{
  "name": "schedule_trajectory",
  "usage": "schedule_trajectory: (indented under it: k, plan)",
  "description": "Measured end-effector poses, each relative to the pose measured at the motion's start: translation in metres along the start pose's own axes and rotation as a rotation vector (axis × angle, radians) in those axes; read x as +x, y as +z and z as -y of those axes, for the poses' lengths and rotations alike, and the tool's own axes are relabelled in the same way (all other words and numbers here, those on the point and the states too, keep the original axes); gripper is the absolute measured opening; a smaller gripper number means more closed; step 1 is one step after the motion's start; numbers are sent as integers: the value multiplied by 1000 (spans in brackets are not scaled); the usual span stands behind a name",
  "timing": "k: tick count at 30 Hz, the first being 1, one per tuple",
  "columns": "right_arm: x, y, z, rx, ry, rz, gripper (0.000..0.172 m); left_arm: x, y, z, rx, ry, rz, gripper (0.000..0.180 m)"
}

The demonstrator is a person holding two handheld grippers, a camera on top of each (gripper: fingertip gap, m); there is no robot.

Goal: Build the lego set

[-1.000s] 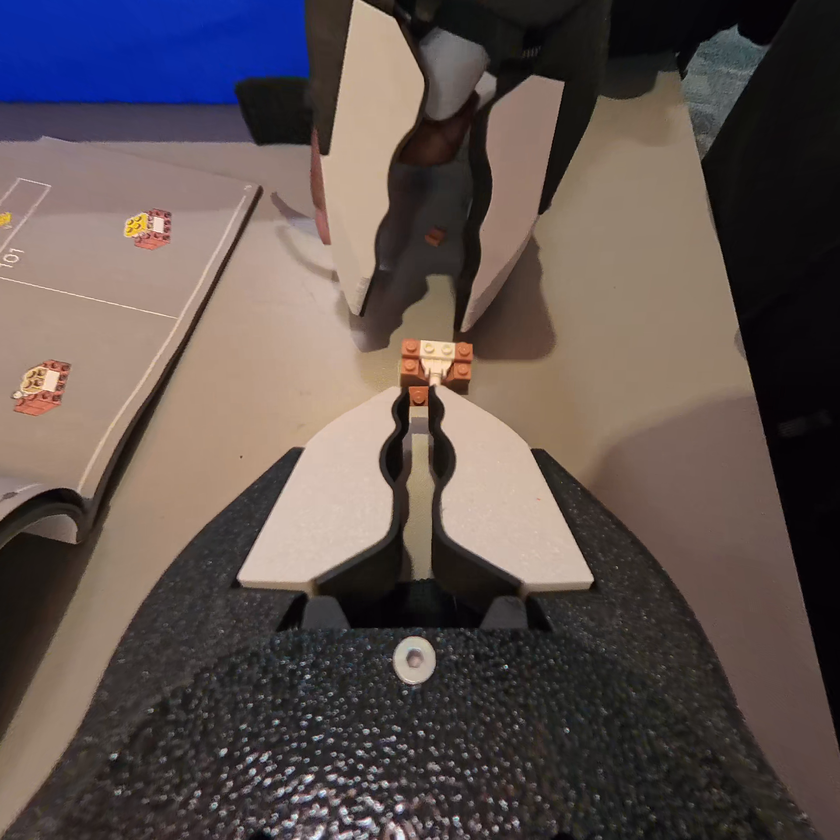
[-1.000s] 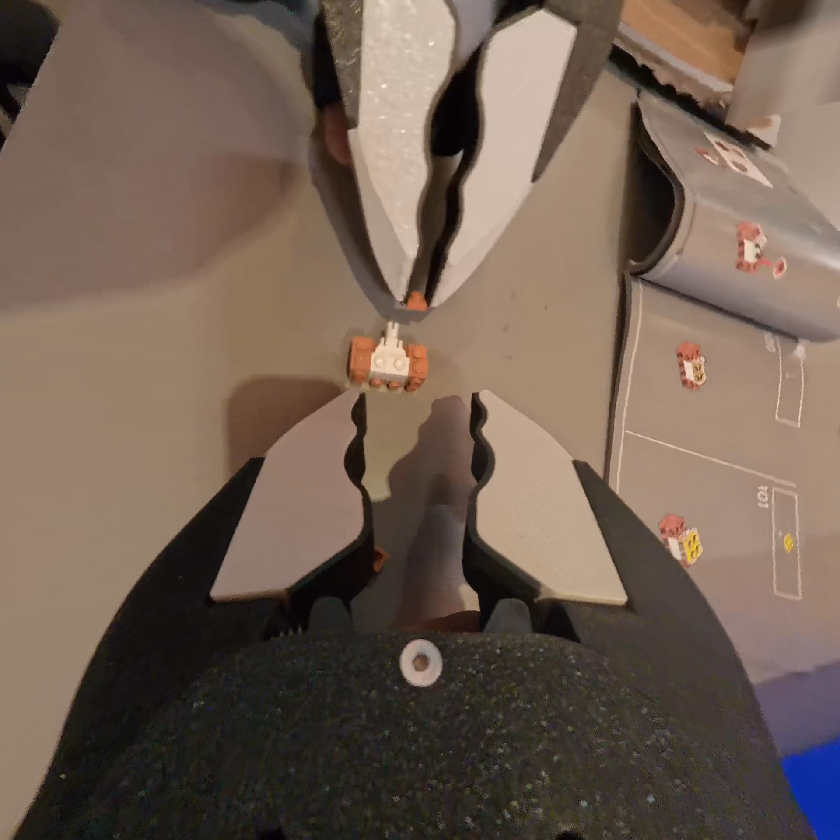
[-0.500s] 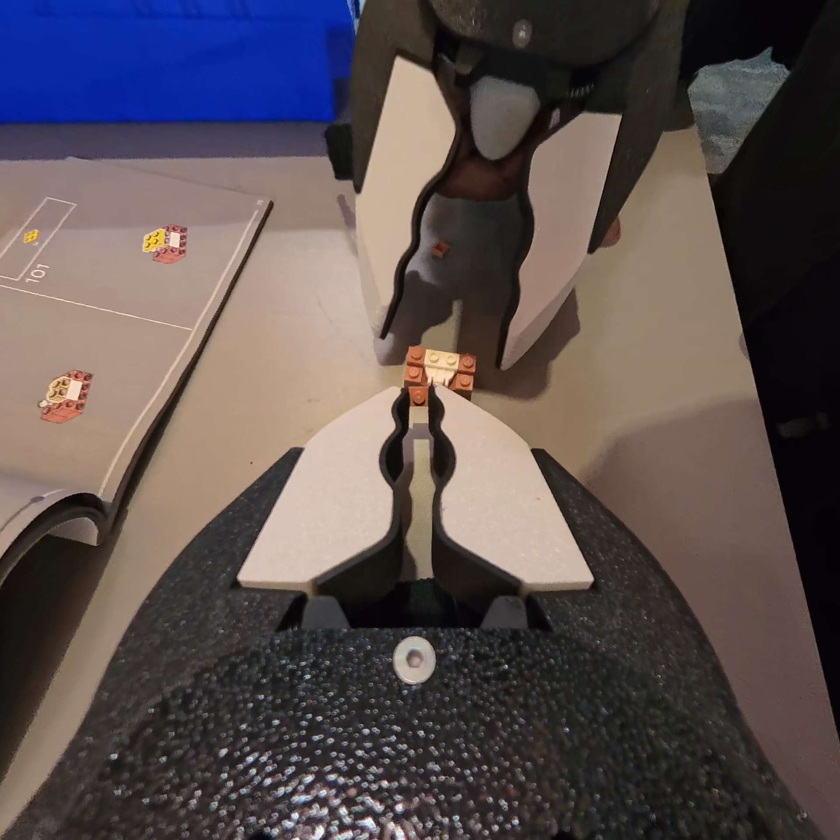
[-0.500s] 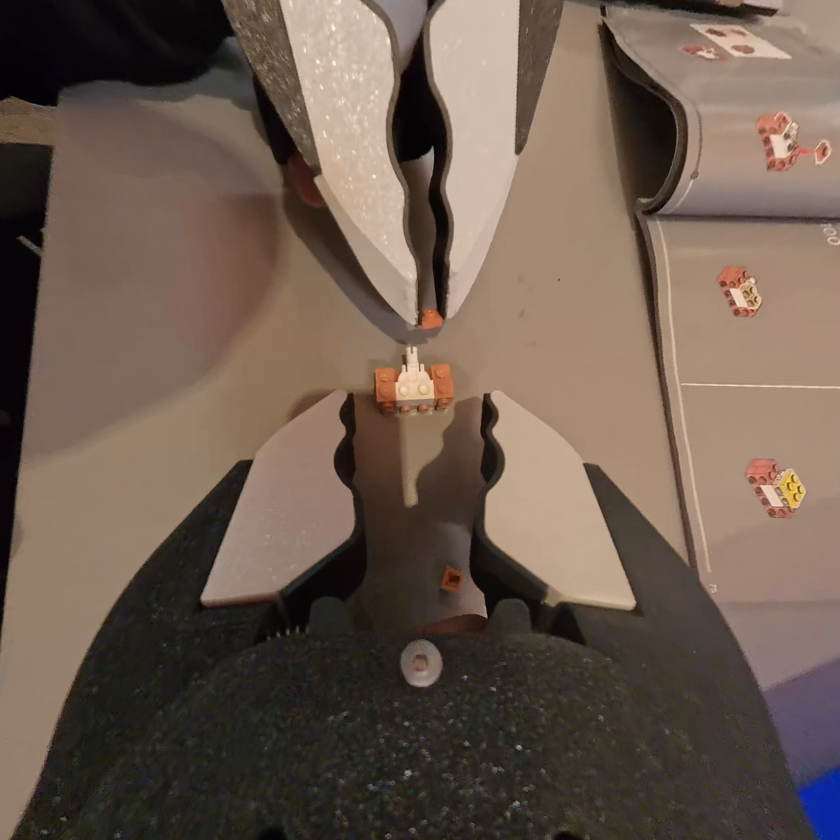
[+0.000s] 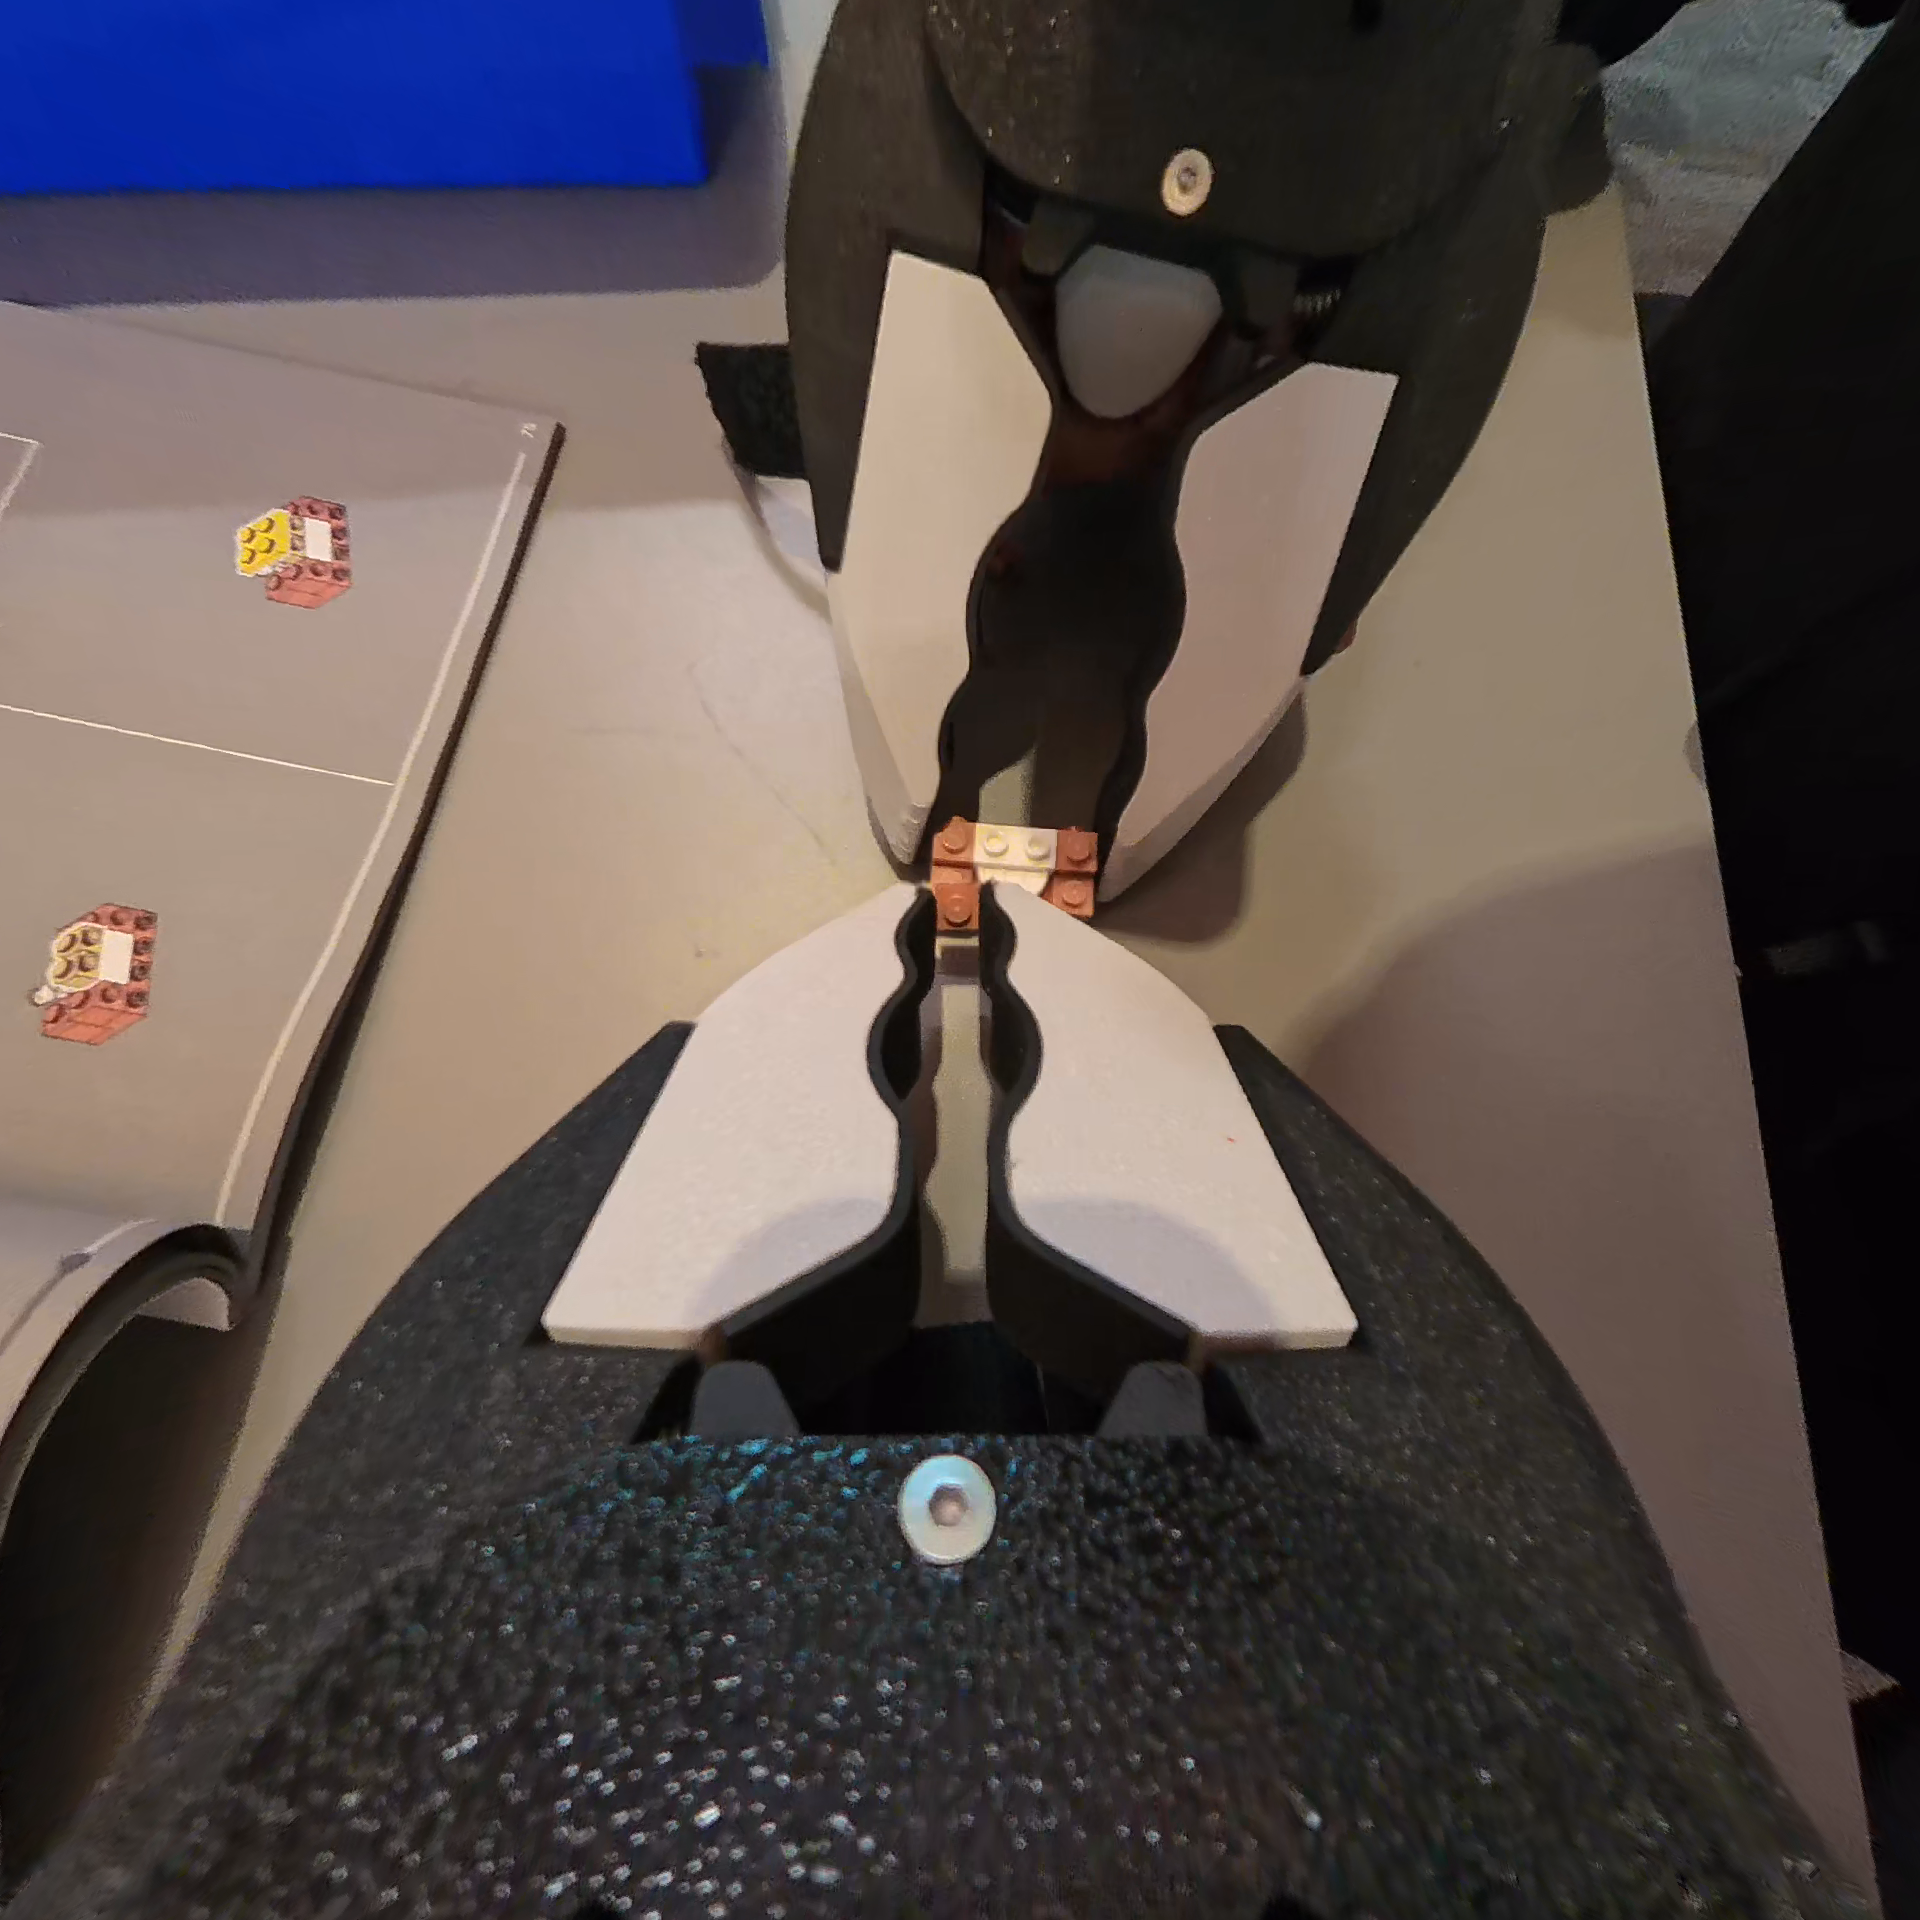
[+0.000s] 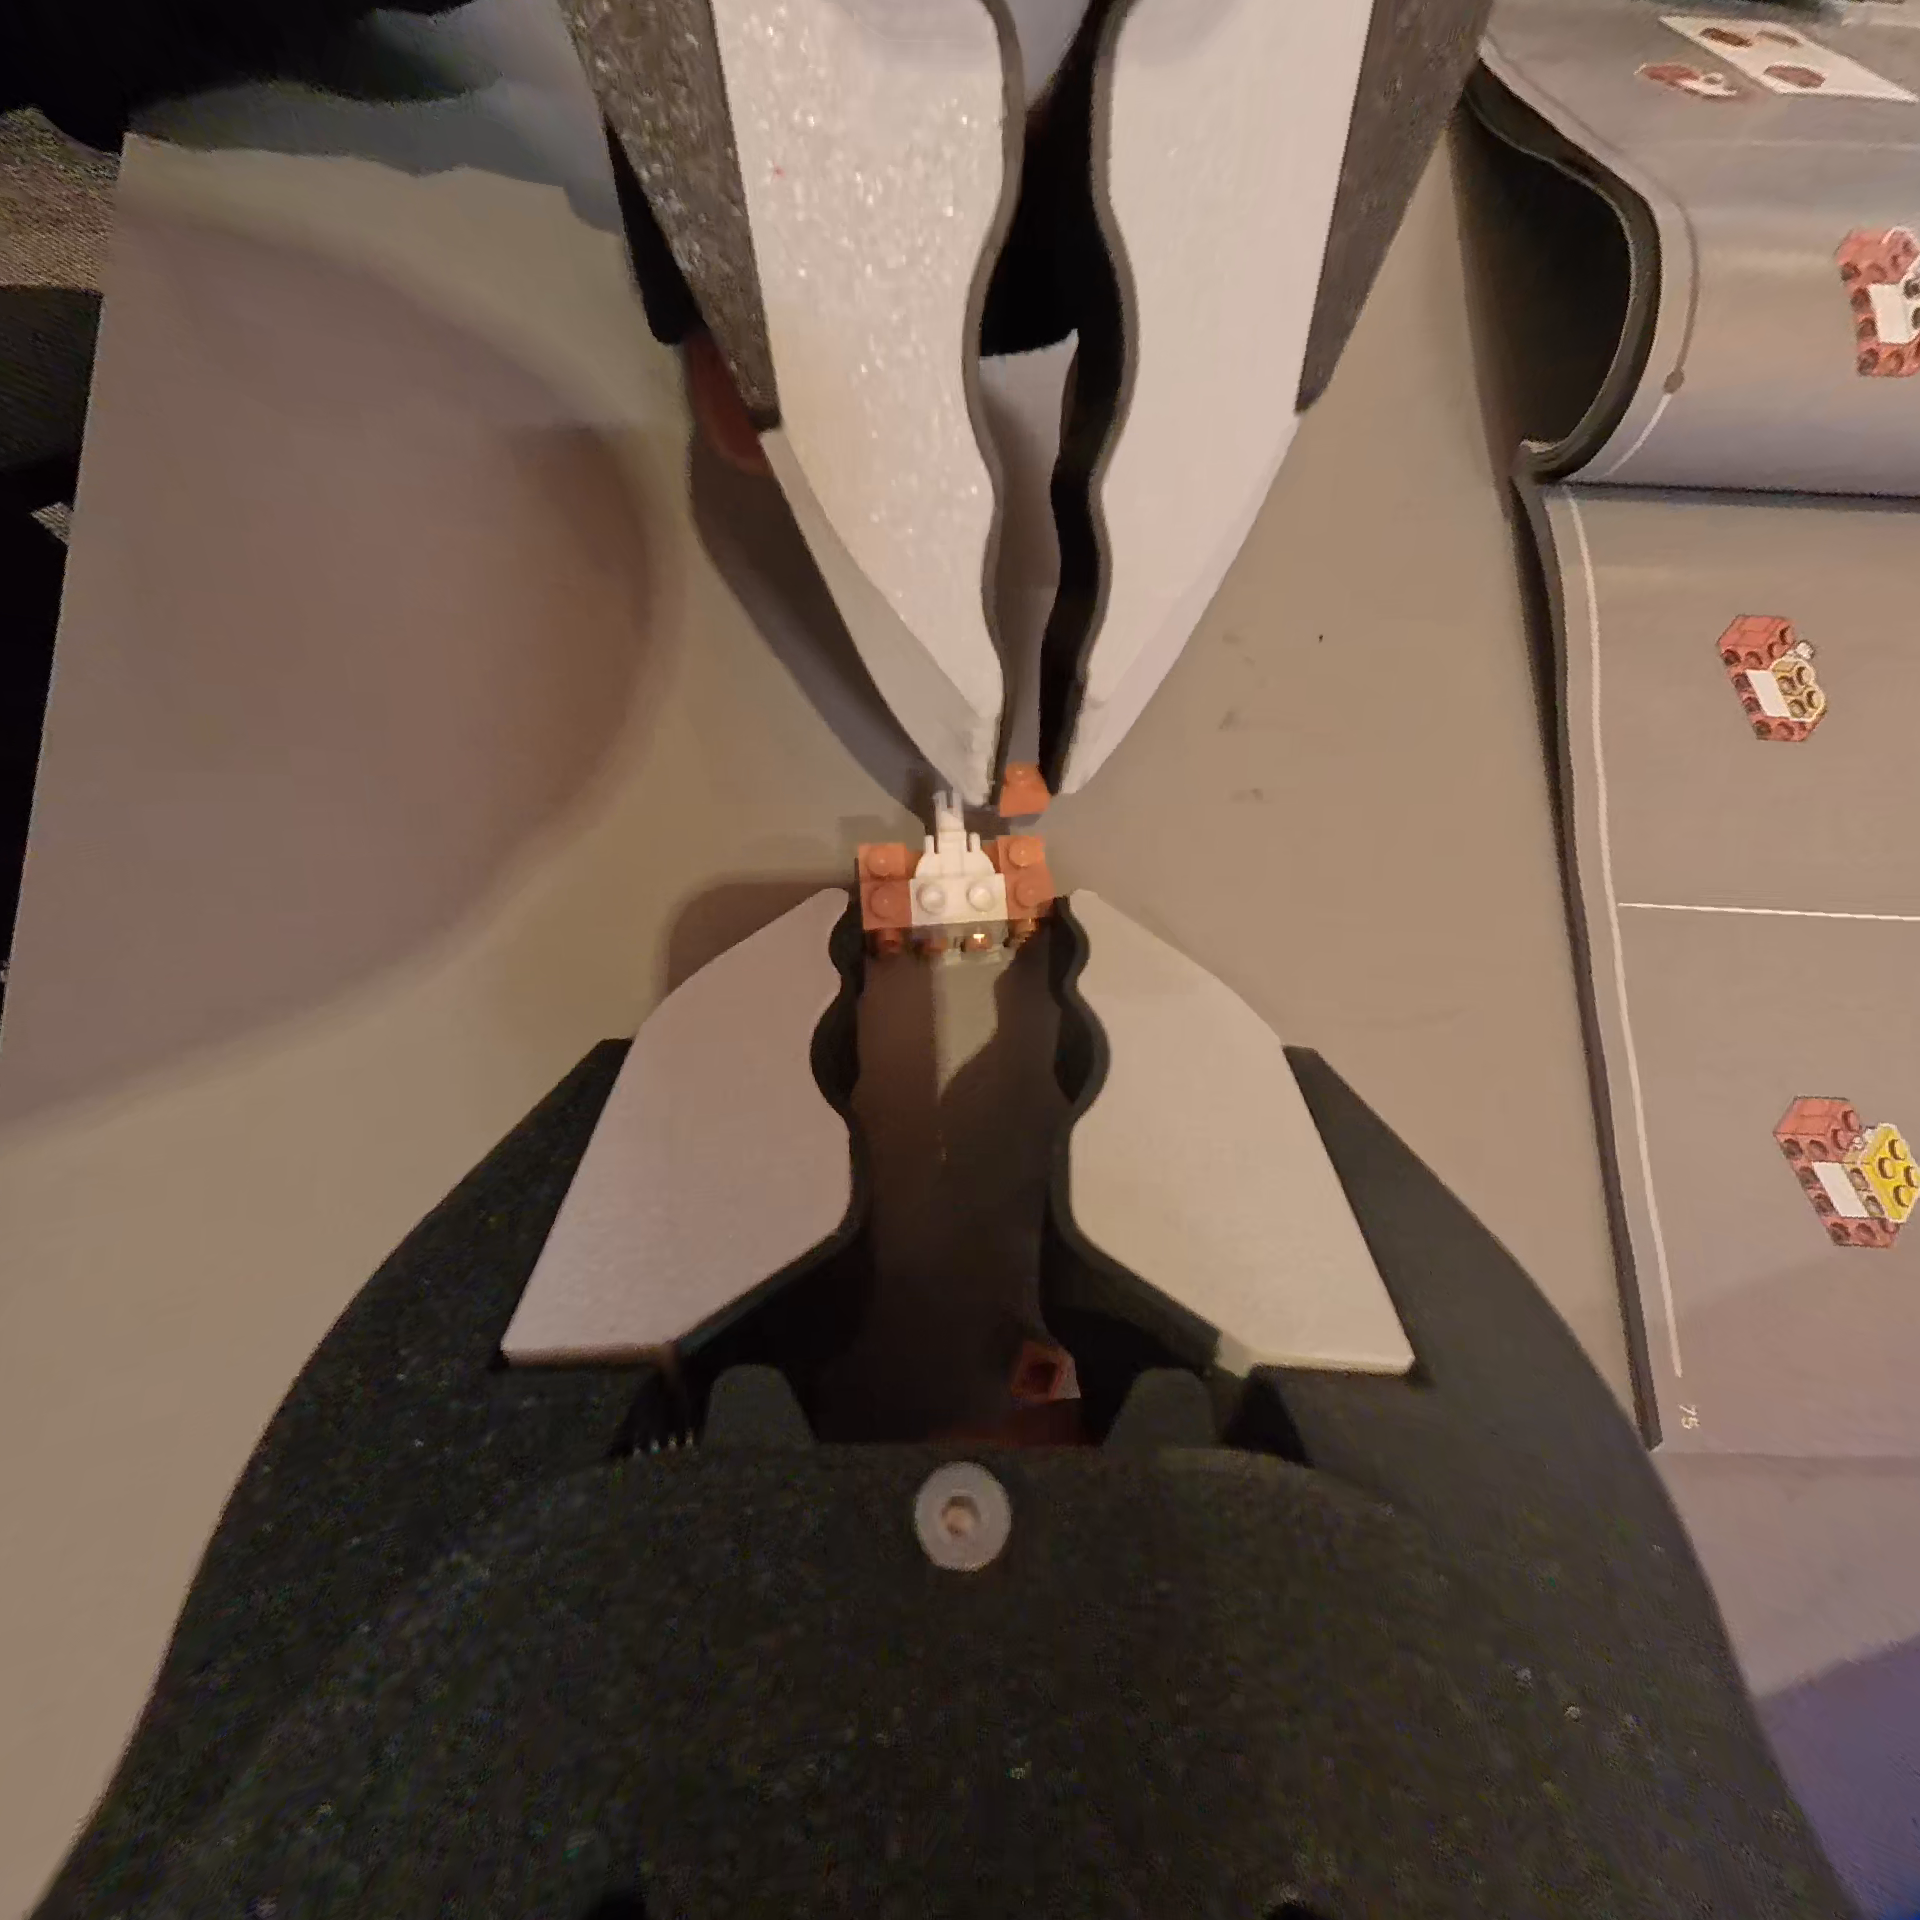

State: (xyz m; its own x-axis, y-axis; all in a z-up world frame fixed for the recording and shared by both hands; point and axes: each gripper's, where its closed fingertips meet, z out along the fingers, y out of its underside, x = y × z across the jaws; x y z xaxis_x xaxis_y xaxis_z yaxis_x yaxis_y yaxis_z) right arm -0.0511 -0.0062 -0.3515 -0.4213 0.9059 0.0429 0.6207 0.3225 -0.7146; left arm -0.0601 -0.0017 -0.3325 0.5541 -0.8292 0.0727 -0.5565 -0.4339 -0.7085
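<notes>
A small brown and white brick assembly (image 6: 951, 894) sits on the grey table (image 6: 364, 727). My right gripper (image 6: 951, 925) has its two fingertips against the assembly's left and right sides. The left wrist view shows the same assembly (image 5: 1013, 857) flanked by the right gripper's fingers (image 5: 1195, 675). My left gripper (image 5: 957, 904) is shut on a tiny brown one-stud brick (image 5: 957, 914), held right at the near left corner of the assembly. The right wrist view shows that tiny brick (image 6: 1023, 795) at the left gripper's tips, just behind the assembly.
An open grey instruction booklet (image 5: 208, 779) lies on the table, on the right in the right wrist view (image 6: 1766, 935). A blue box (image 5: 364, 94) stands at the back. A loose small brown piece (image 6: 1042, 1377) shows under the right gripper's throat. The table edge (image 5: 1662, 935) runs close by. Less than 4 cm separates the two grippers' tips.
The right gripper moved forward around the assembly and its jaws narrowed onto its sides. The left gripper, still shut on the tiny brick, came up to the assembly.
</notes>
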Motion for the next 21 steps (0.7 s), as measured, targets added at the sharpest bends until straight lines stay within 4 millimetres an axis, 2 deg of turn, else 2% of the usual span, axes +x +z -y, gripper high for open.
schedule_trajectory:
  k: [6, 21]
  plan:
    - [-1, -1, 2, 16, -23, -2, 34, 1, 6, -2, -59, 3, -20, 7]
    - [-5, -1, 5, 33, -94, -20, 33, 5, 6, -2, -74, 6, -29, 7]
